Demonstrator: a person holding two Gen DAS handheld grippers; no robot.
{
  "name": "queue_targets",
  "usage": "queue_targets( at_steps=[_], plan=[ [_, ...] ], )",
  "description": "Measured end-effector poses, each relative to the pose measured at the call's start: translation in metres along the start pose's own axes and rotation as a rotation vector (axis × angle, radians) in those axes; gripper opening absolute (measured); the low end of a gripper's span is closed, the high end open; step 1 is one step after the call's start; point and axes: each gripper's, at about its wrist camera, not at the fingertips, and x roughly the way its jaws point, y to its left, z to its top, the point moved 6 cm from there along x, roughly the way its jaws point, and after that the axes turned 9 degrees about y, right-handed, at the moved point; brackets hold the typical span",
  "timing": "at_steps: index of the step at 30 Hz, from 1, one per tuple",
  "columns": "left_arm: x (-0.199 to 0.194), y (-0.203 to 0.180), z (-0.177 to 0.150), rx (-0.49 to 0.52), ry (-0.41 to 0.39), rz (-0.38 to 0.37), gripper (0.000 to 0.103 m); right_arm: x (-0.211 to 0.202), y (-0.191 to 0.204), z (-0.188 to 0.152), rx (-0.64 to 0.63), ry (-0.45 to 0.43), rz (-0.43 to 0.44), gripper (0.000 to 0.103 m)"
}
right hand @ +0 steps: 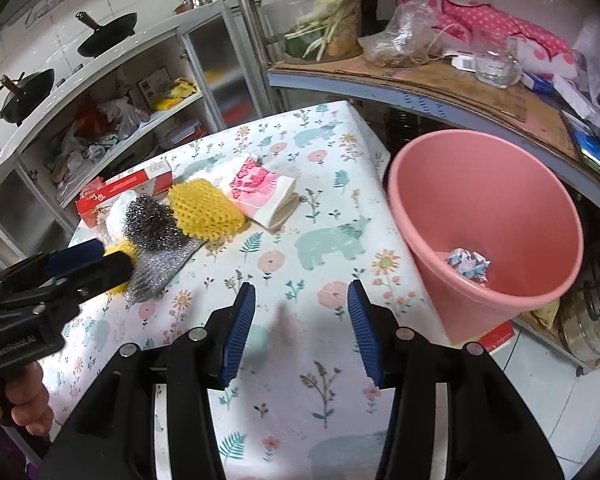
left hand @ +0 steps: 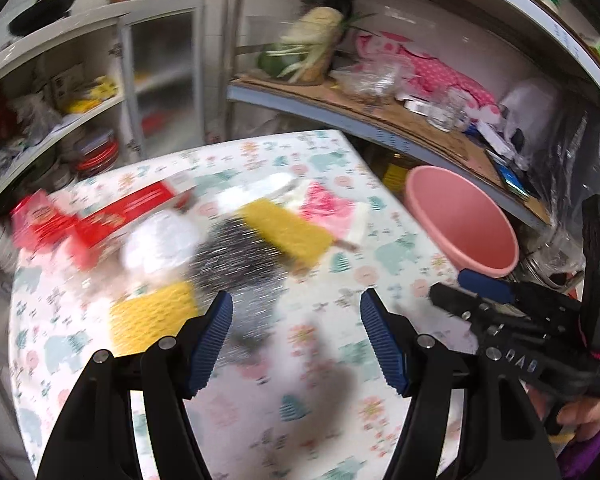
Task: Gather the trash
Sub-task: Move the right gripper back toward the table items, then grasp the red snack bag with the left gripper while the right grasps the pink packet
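Note:
A heap of trash lies on the floral tablecloth [right hand: 332, 200]: a red carton [right hand: 128, 186], a dark steel scrubber [right hand: 150, 220], a yellow foam net [right hand: 204, 208], a pink-and-white packet [right hand: 260, 188] and white crumpled plastic [right hand: 116, 210]. A pink bin [right hand: 480, 184] stands off the table's right edge with a crumpled paper ball [right hand: 468, 264] inside. My left gripper [left hand: 296, 304] hangs open just short of the blurred scrubber [left hand: 236, 256], and from the right wrist it shows as the left gripper [right hand: 96, 262]. My right gripper [right hand: 301, 290] is open over bare cloth, with nothing between its fingers.
A steel shelf [right hand: 420, 92] behind the bin carries cardboard, a glass mug [right hand: 494, 60], vegetables and pink cloth. A white cupboard [right hand: 100, 92] with woks on top stands at the far left. The bin [left hand: 460, 216] and right gripper [left hand: 466, 288] sit right of my left fingers.

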Motion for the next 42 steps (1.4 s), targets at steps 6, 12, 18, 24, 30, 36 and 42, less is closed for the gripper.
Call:
queue_targets(
  at_steps=[6, 12, 18, 24, 30, 36, 42],
  plan=[
    [-0.012, 0.047, -0.013, -0.08, -0.006, 0.045, 0.065, 0.01, 0.015, 0.004, -0.031, 0.011, 0.015, 0.049],
    [-0.026, 0.099, -0.021, -0.167, -0.023, 0.095, 0.065, 0.014, 0.025, 0.008, -0.052, 0.008, 0.03, 0.049],
    [-0.041, 0.134, -0.011, -0.222, -0.063, 0.14, 0.065, 0.018, 0.031, 0.022, -0.058, -0.001, 0.043, 0.049],
    [-0.045, 0.186, 0.017, -0.301, -0.101, 0.208, 0.065, 0.021, 0.035, 0.032, -0.062, -0.008, 0.056, 0.049],
    [-0.024, 0.229, 0.042, -0.358, -0.084, 0.255, 0.065, 0.026, 0.035, 0.039, -0.073, -0.005, 0.073, 0.049],
    [0.003, 0.258, 0.06, -0.394, -0.071, 0.256, 0.065, 0.026, 0.036, 0.052, -0.088, -0.015, 0.096, 0.049],
    [0.031, 0.265, 0.065, -0.36, -0.042, 0.236, 0.038, 0.033, 0.033, 0.059, -0.086, -0.002, 0.099, 0.049]
  ],
)
